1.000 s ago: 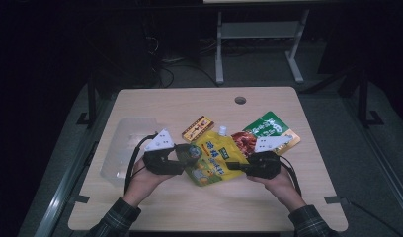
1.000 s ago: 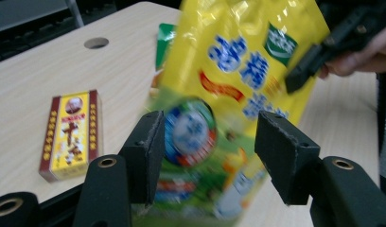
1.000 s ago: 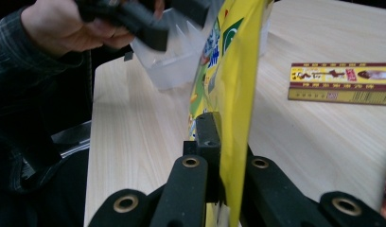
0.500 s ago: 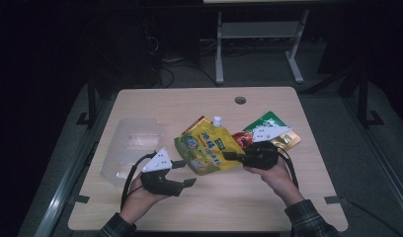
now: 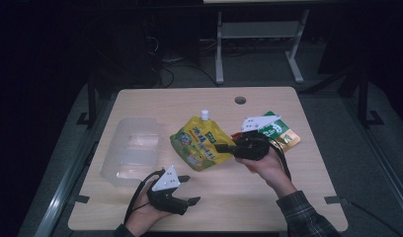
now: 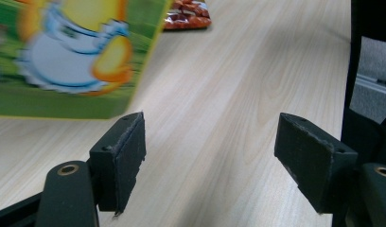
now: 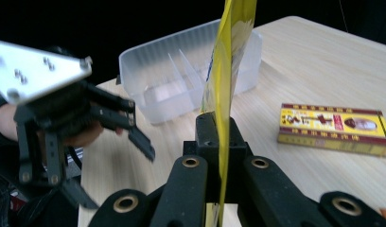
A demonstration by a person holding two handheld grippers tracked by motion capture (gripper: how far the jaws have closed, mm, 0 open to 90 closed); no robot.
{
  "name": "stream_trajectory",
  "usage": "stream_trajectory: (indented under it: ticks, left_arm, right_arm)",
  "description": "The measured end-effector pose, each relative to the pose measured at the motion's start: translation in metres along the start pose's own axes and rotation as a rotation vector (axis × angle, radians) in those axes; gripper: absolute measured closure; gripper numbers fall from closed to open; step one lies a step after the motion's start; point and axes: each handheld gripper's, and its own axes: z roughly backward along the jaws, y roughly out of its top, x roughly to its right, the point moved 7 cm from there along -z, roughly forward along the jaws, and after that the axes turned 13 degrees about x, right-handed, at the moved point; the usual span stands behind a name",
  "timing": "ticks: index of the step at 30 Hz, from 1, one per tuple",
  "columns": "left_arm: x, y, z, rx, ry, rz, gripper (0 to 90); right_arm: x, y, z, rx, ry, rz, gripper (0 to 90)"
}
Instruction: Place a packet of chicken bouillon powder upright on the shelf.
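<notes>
wooden table [image 5: 308, 197] with clear bin [image 5: 130, 150]

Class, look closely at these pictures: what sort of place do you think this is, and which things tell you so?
Probably a lab or workshop, not a home: a bare wooden table with a cable hole, loose cables on the floor, and a metal bench frame behind.

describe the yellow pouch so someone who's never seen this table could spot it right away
On the wooden table, look right of the clear bin, near the middle. The pouch is held off the surface by the right gripper, pinched at its edge. Unlike the flat green packet behind, it is yellow with a white screw cap.
</notes>
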Motion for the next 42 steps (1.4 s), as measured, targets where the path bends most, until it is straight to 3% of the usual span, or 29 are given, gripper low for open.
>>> stream_trajectory:
  ticks: [7, 15, 20, 27, 42]
  left_arm:
    - [0.008, -0.005, -0.008, -0.011, -0.019, -0.038, 22.4]
    - [0.021, -0.009, -0.019, -0.026, -0.046, -0.054, 21.6]
    - [0.025, -0.011, -0.025, -0.03, -0.053, -0.053, 20.9]
    - [0.025, -0.014, -0.028, -0.051, -0.049, -0.083, 19.9]
    - [0.022, -0.017, -0.031, -0.042, -0.038, -0.046, 18.6]
  right_arm:
    - [-0.006, 0.016, -0.015, 0.003, 0.023, 0.015, 90.0]
    - [-0.015, 0.035, -0.037, -0.018, 0.055, 0.038, 90.0]
    - [-0.022, 0.048, -0.051, -0.024, 0.081, 0.052, 90.0]
    - [-0.032, 0.062, -0.074, -0.059, 0.101, 0.063, 90.0]
    - [-0.055, 0.079, -0.133, -0.14, 0.149, 0.086, 90.0]
